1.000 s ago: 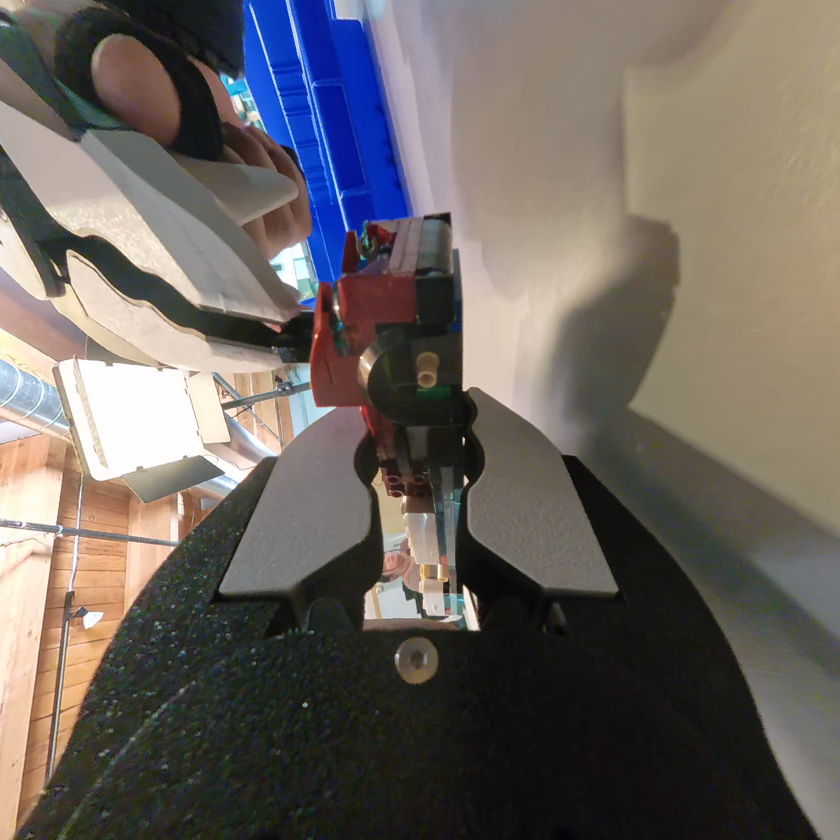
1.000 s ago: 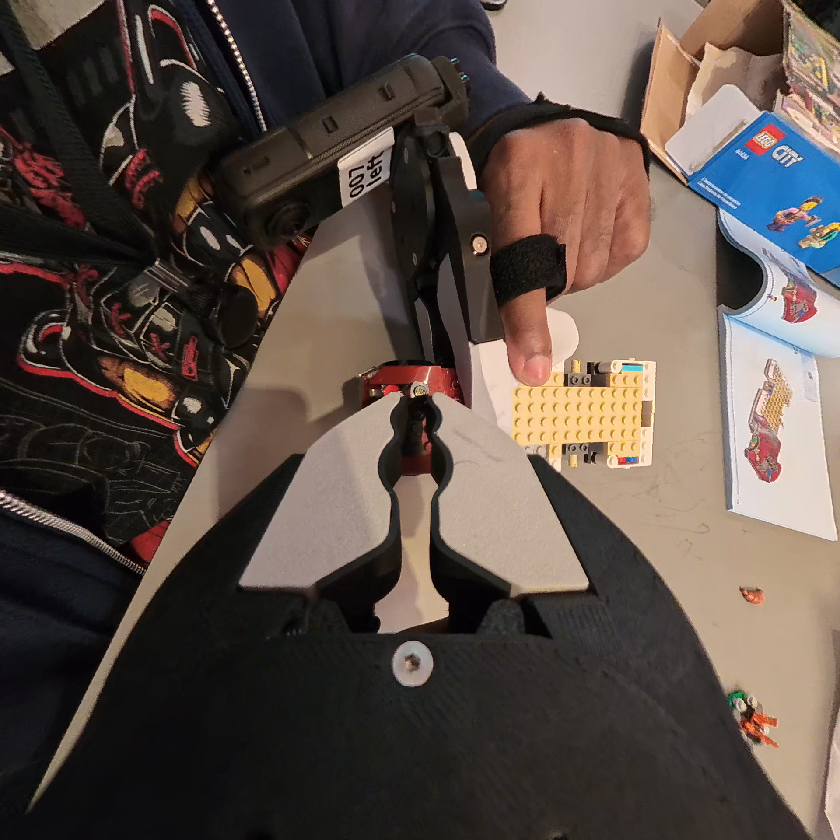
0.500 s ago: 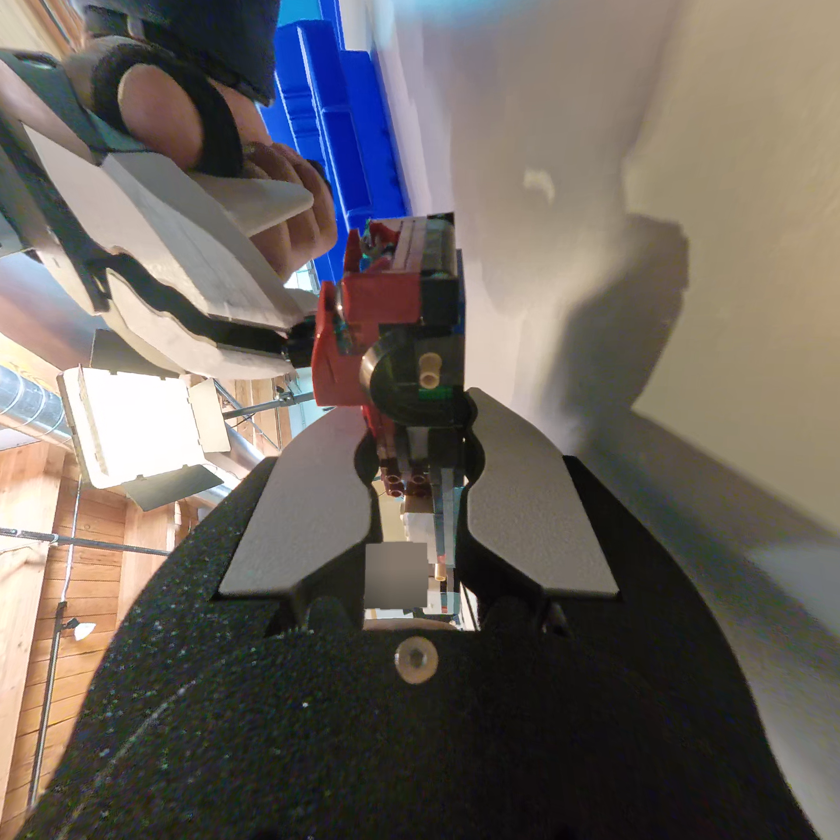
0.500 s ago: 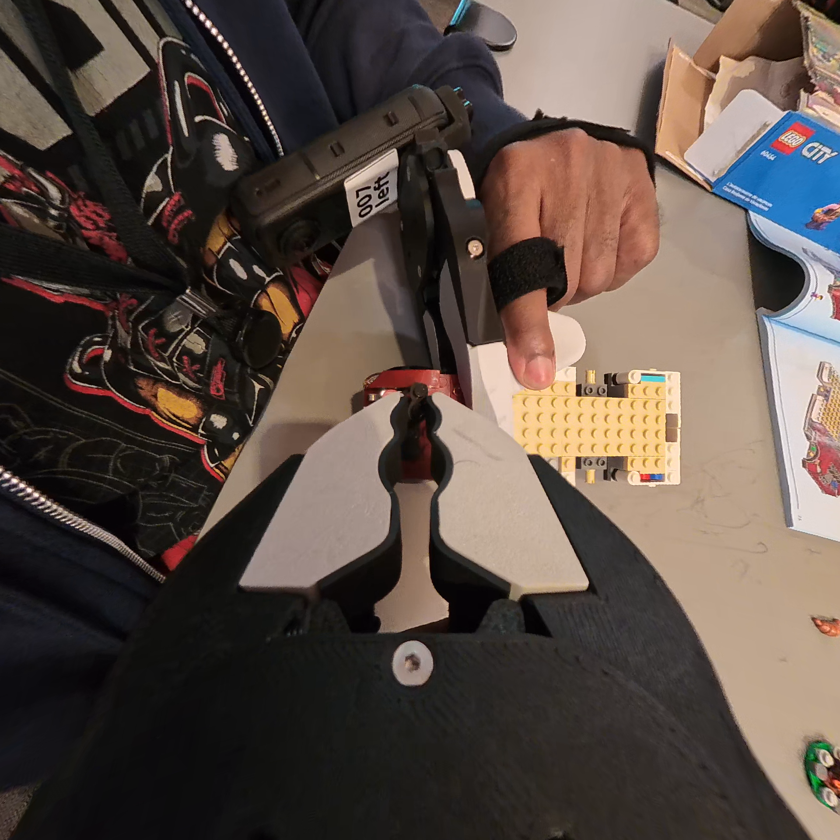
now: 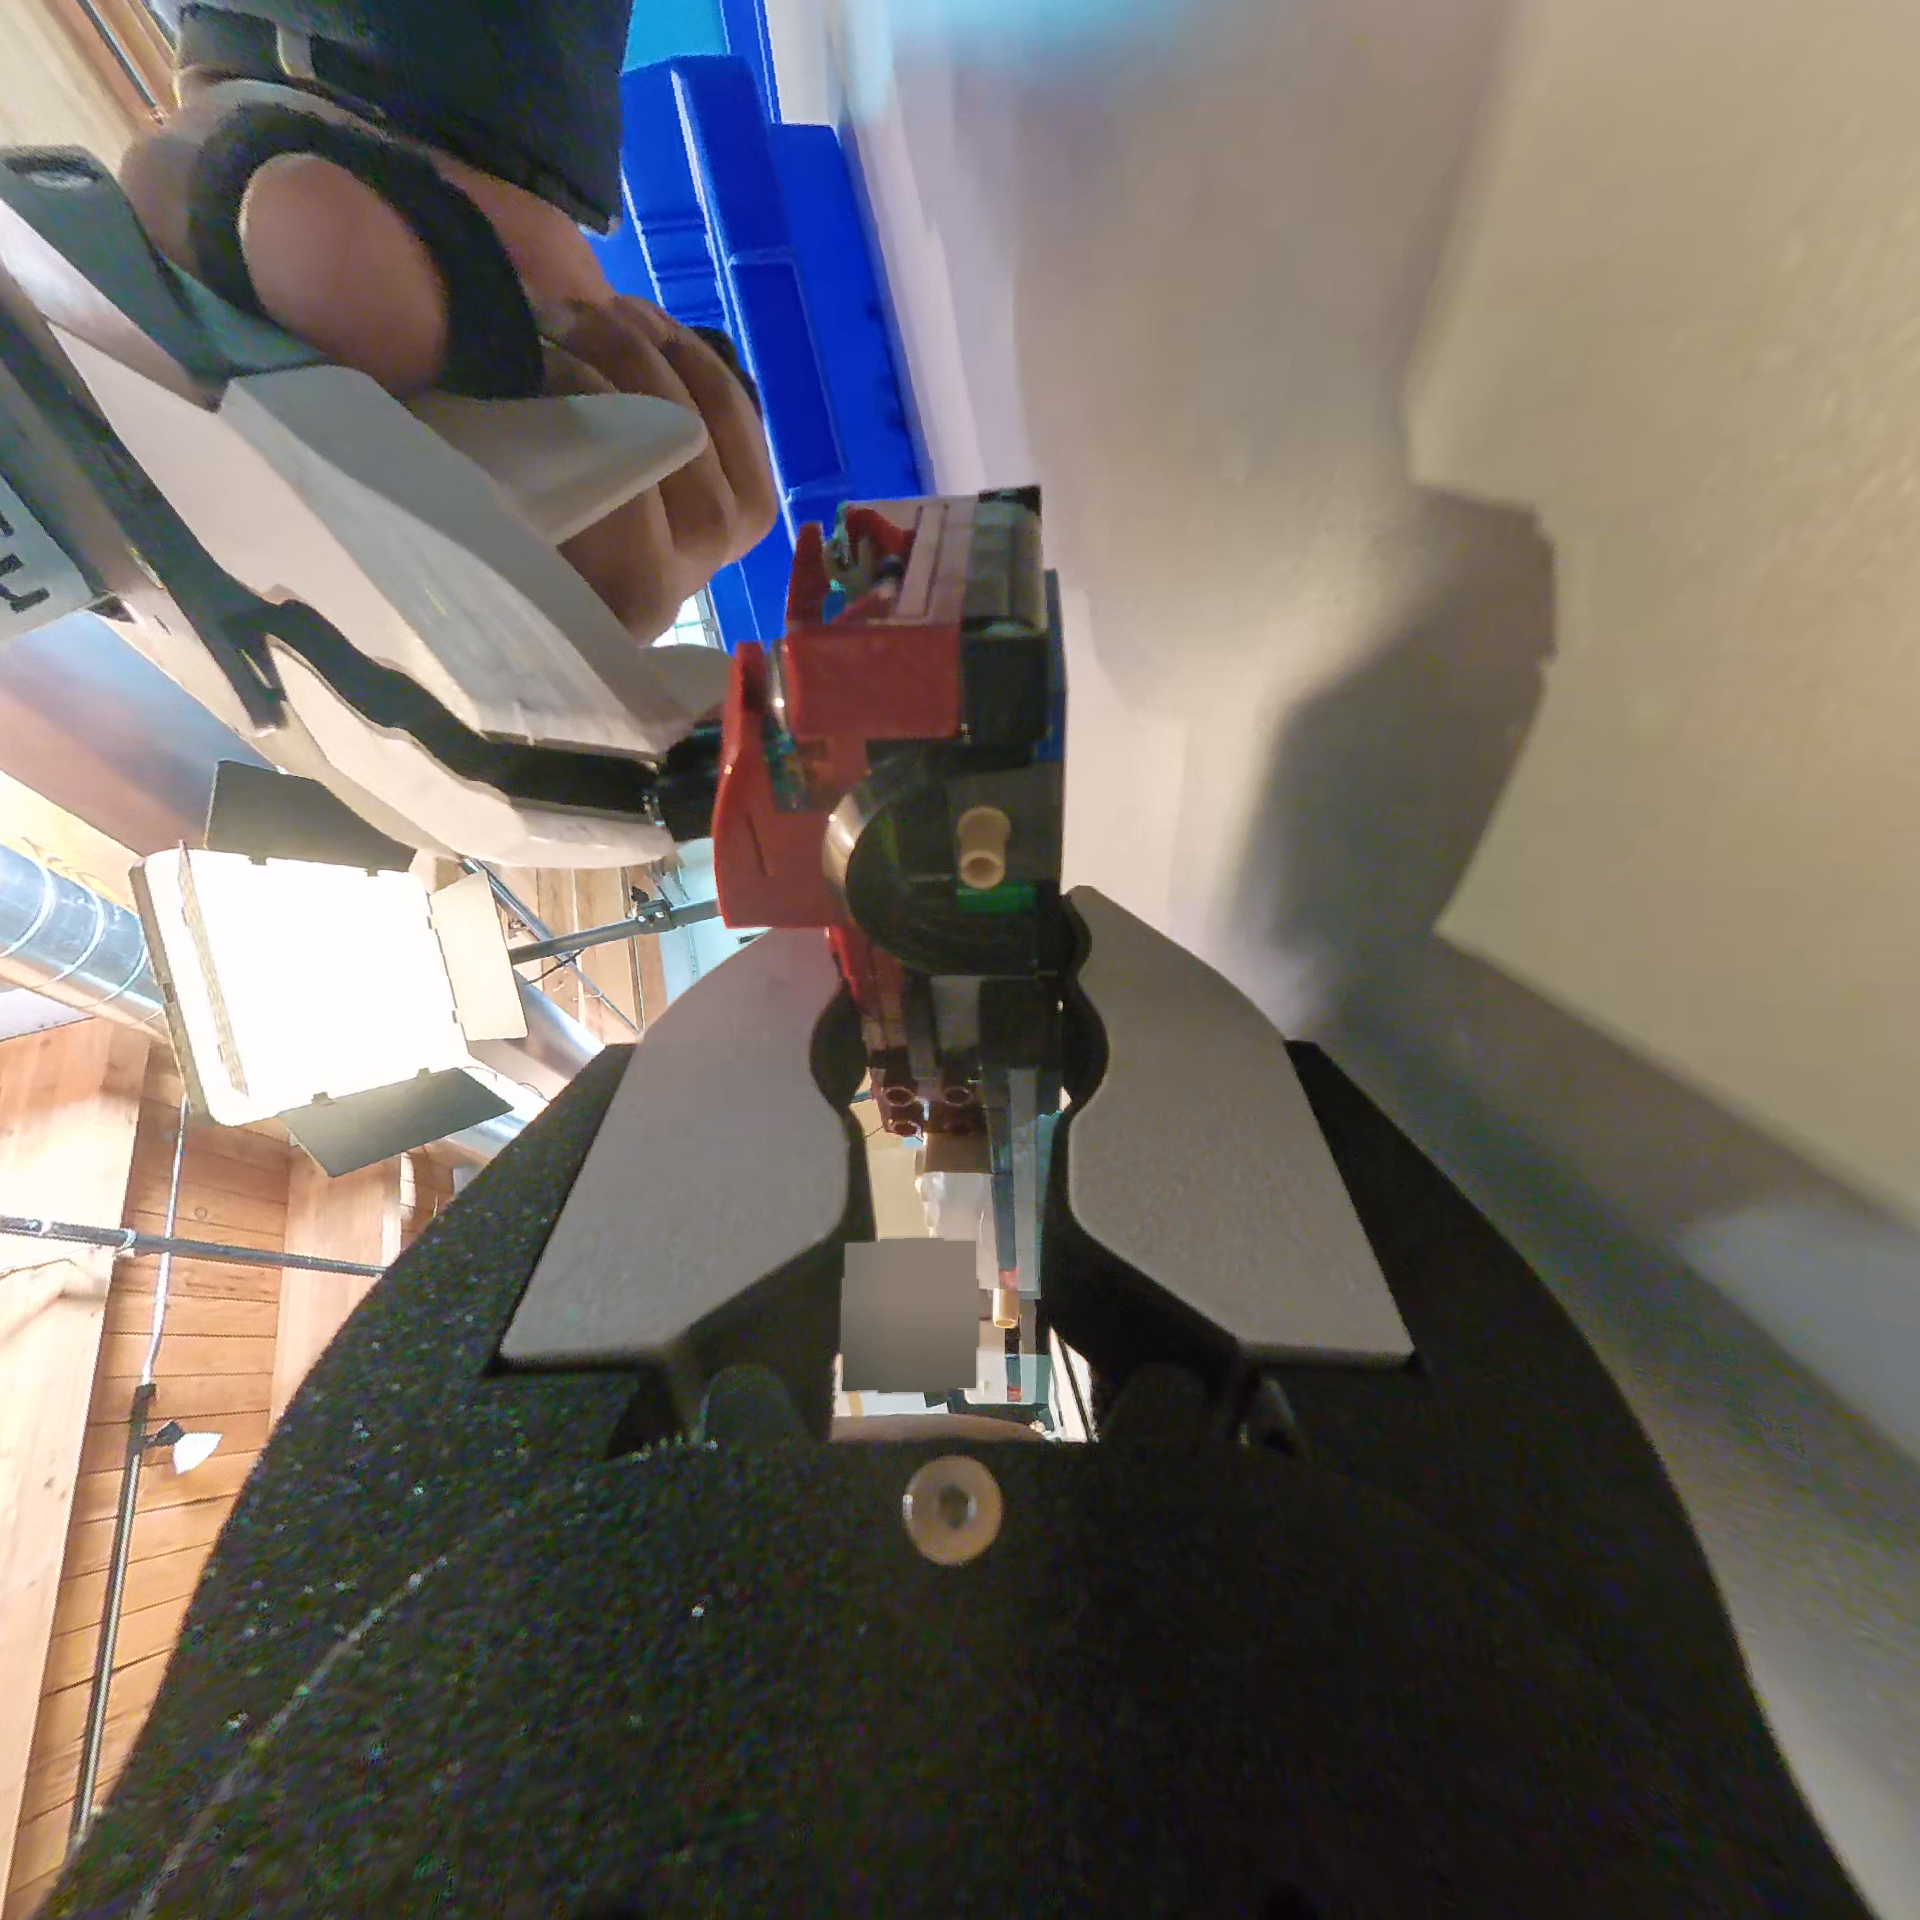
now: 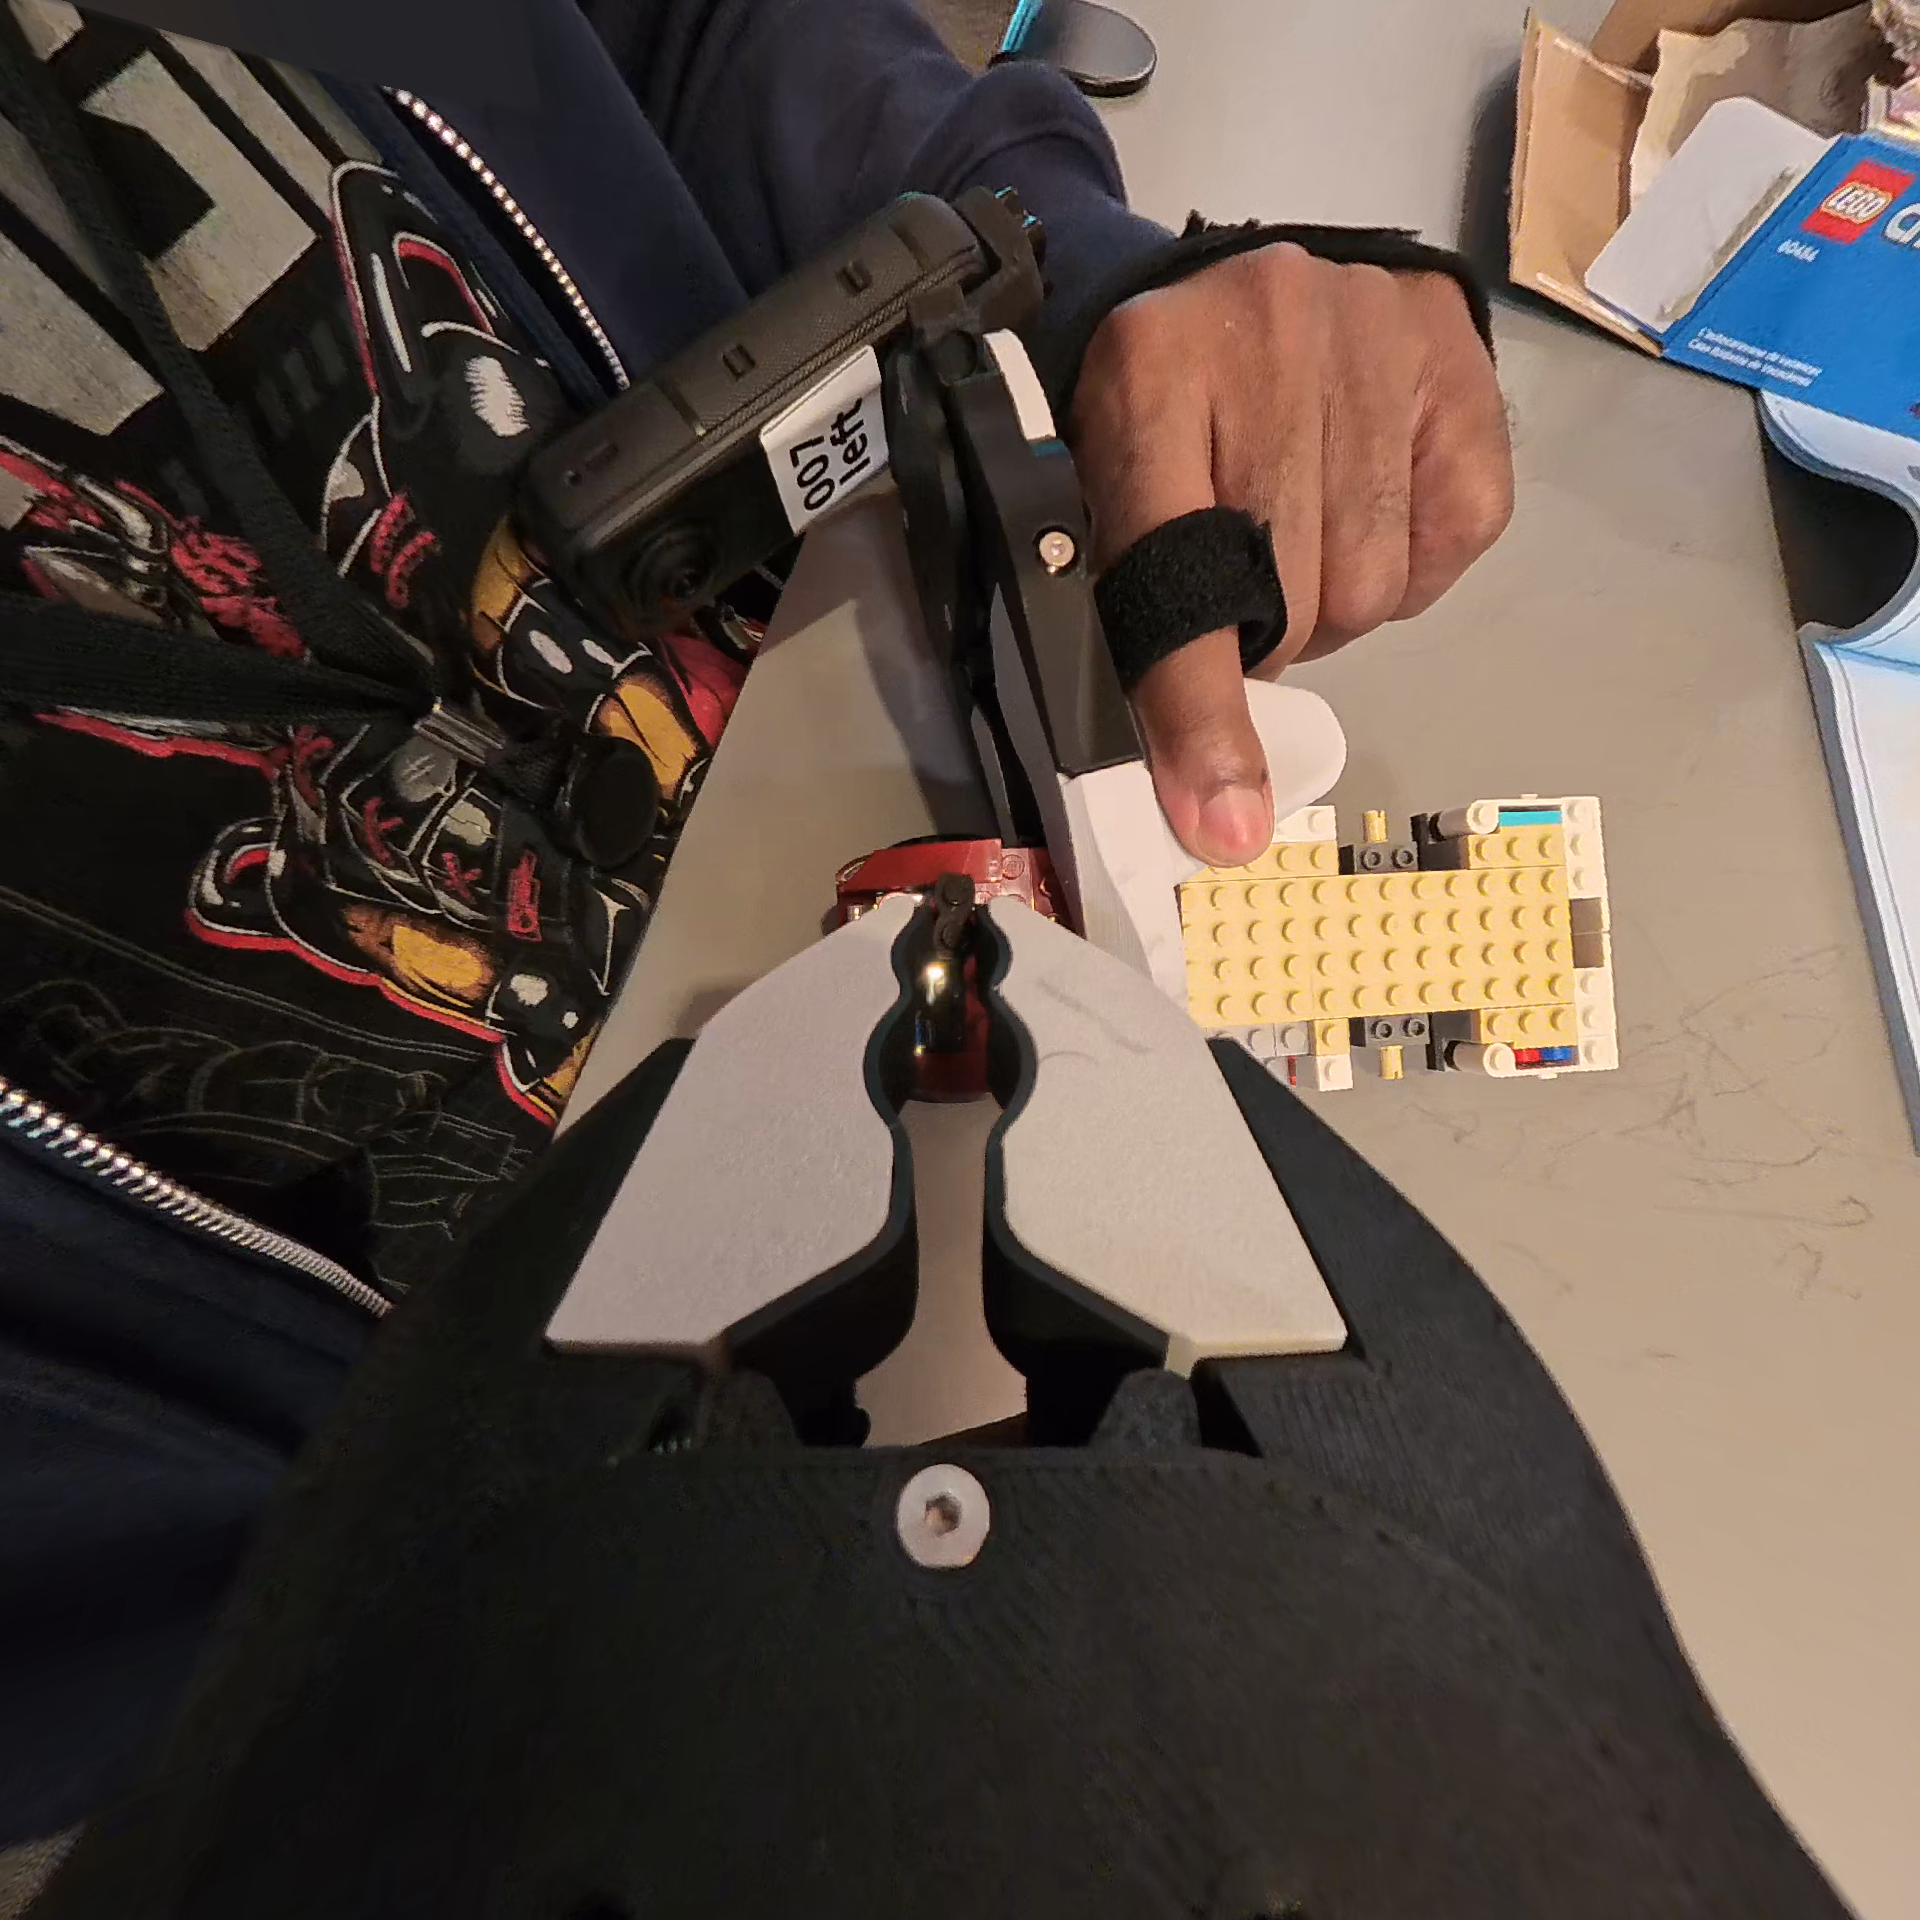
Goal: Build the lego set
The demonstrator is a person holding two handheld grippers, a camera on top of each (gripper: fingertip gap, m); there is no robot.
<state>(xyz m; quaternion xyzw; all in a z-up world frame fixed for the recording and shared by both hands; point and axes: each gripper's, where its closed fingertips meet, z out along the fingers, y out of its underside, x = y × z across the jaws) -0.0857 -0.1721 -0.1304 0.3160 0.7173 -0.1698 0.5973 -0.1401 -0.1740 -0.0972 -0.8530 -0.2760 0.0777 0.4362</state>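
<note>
While the left tool [image 5: 954,971] clamps the red and black brick-built vehicle section [image 5: 914,758] between both pads, the right tool [image 6: 948,914], nearly closed, pinches a small black piece [image 6: 951,902] against that section's red side. Judged so, a part is being fitted; pressing it square comes next. Right of both, the tan studded plate assembly [image 6: 1392,945] lies on the table [image 6: 1558,1299].
</note>
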